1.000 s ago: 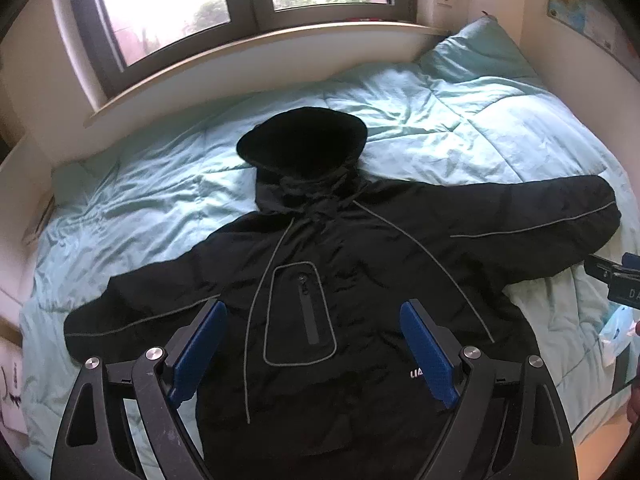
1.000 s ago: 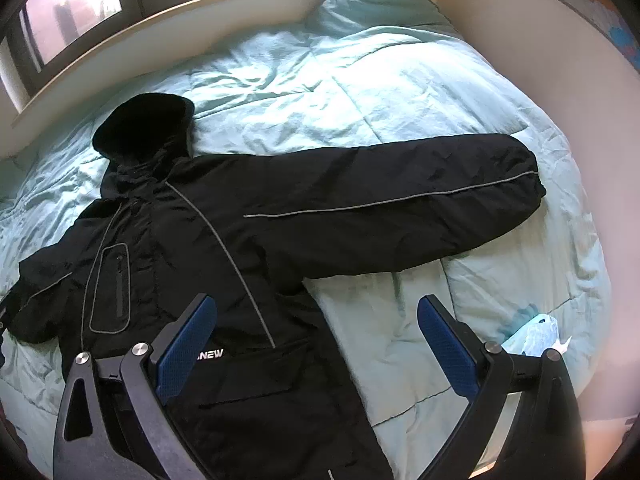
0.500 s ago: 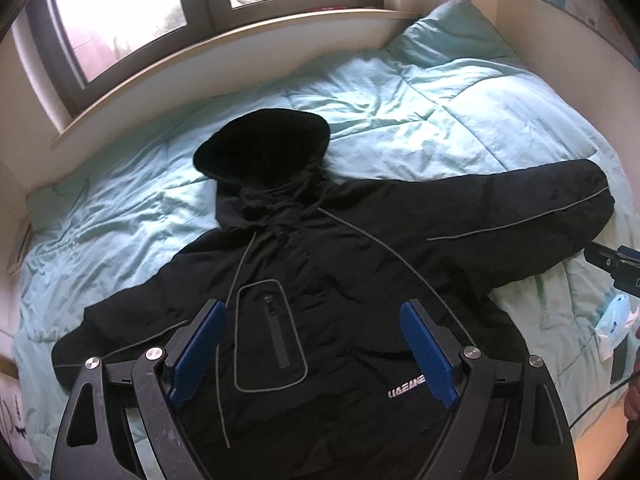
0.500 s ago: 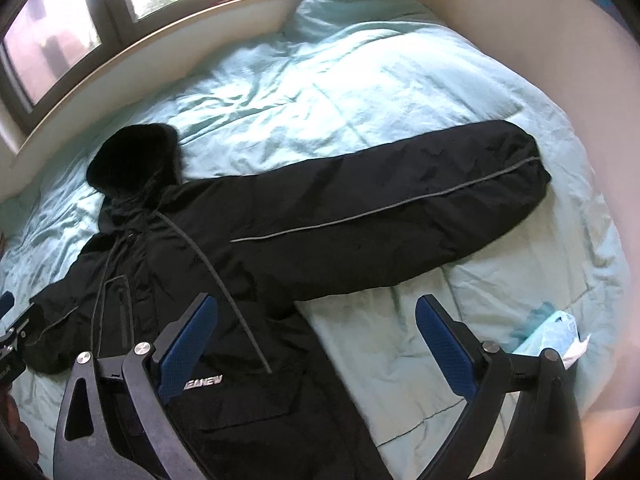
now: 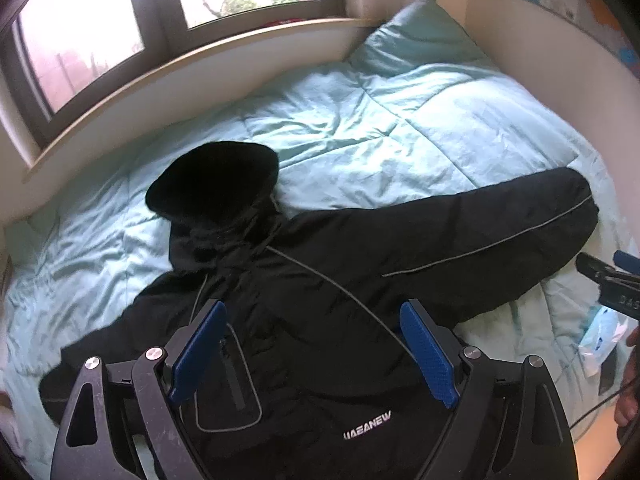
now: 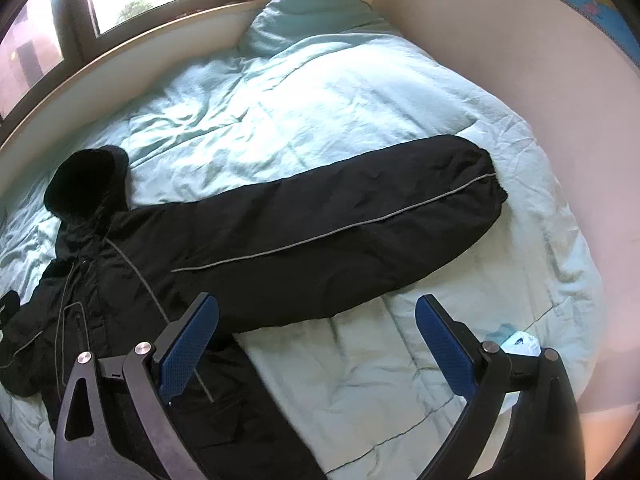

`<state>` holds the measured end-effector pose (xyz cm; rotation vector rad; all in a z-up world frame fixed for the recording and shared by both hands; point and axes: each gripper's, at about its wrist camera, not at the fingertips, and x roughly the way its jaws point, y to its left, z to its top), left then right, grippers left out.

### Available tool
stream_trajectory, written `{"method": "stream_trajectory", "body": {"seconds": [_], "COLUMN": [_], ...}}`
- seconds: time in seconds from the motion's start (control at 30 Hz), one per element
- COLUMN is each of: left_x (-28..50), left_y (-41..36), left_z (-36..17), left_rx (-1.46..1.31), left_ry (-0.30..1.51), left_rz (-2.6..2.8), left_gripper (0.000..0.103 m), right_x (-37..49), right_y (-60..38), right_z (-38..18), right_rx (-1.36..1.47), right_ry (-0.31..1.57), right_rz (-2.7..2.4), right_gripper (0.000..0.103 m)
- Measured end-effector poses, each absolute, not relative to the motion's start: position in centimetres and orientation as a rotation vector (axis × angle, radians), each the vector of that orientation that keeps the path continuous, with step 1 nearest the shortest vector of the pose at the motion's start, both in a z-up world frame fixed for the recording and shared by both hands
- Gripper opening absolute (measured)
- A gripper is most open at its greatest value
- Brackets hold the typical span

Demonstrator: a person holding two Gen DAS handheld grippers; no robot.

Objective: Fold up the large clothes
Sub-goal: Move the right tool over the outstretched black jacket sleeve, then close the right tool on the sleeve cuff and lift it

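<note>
A large black hooded jacket (image 5: 320, 300) lies flat, front up, on a pale teal duvet (image 5: 360, 128), both sleeves spread wide. Its hood (image 5: 216, 180) points toward the window. My left gripper (image 5: 312, 344) hovers open above the chest, near the zip pocket (image 5: 230, 392) and the white logo. In the right wrist view the jacket (image 6: 280, 232) shows its long right sleeve with a grey piping line, the cuff (image 6: 488, 192) near the wall. My right gripper (image 6: 316, 340) hangs open above the sleeve's lower edge, nothing between its fingers. Its tip (image 5: 608, 276) shows at the left view's right edge.
A window and curved sill (image 5: 192, 64) run behind the bed. A teal pillow (image 6: 308, 4) leans in the far corner. The wall (image 6: 500, 60) borders the bed on the right. A white and blue plastic packet (image 6: 518, 340) lies near the bed's near right edge.
Both grippers have shifted right and slightly forward over the jacket; the right sleeve now fills more of the right wrist view. Both stay open and nothing was grasped.
</note>
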<state>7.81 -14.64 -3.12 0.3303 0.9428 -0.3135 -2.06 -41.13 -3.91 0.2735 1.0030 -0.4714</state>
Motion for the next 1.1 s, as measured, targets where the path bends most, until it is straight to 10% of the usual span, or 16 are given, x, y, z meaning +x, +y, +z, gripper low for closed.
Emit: {"method": "stream_trajectory", "body": {"seconds": [0.37,0.73,1.1], "left_x": [10.4,13.2,14.3], "left_y": [-21.4,-27.8,-31.3], "left_z": [-6.7,-16.1,-21.5], "left_rx": [0.364,0.414,0.448], "left_ry": [1.021,1.15,1.225], "left_rz": [-0.403,-0.544,-0.599], "left_gripper": [0.09,0.09,0.09], "right_x": [-2.9,-4.0,-1.4], "right_y": [-47.5,-58.0,-64.7], "right_z": [-6.4,-11.0,-15.2], "right_rx": [0.272,0.467,0.634], "right_ry": [0.979,0.947,0.901], "right_rz": [-0.567,-0.648,-0.639], "right_gripper": [0.099,0.066,0.069]}}
